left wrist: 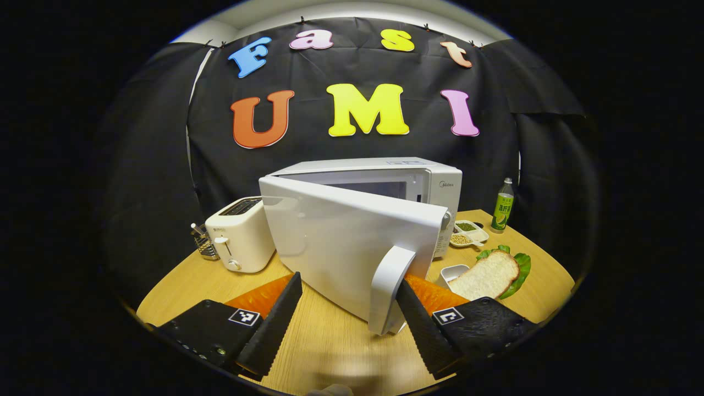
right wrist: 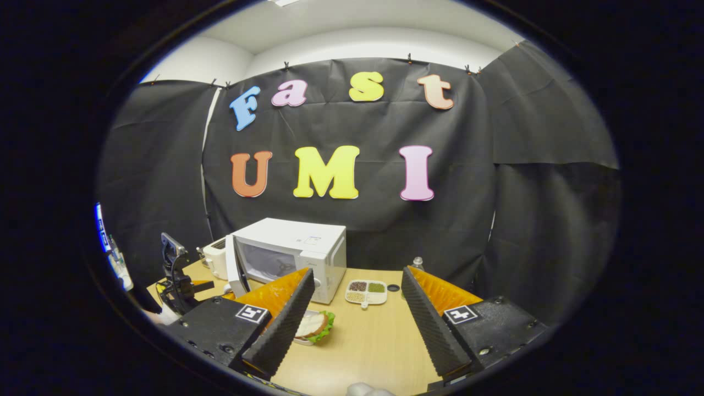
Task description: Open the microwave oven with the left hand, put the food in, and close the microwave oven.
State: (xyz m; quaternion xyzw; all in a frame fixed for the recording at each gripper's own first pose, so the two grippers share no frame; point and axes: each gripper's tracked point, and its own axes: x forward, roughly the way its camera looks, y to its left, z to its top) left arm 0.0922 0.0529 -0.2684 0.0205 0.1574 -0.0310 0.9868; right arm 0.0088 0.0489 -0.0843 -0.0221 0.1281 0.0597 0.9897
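While the wooden table carries everything in the booth, the largest thing on it is seen to be the white microwave oven, set toward the back against the black cloth. Its door is swung partly open, hinged at the left, so that the lit cavity is shown behind it in the left gripper view. The door's white handle is framed between the fingers of the left gripper, whose jaws are held wide apart; the right-hand finger is seen just beside the handle, though contact cannot be judged.

In the right gripper view the same microwave oven is seen farther off with its door ajar, and the left gripper is shown at its left. The right gripper is held above the table with its jaws wide and nothing between them.

A white toaster is placed left of the oven. The food, a sandwich of bread on green lettuce, lies on the table right of the door, beside a small white dish. A divided tray of grains and a green bottle are set behind it.
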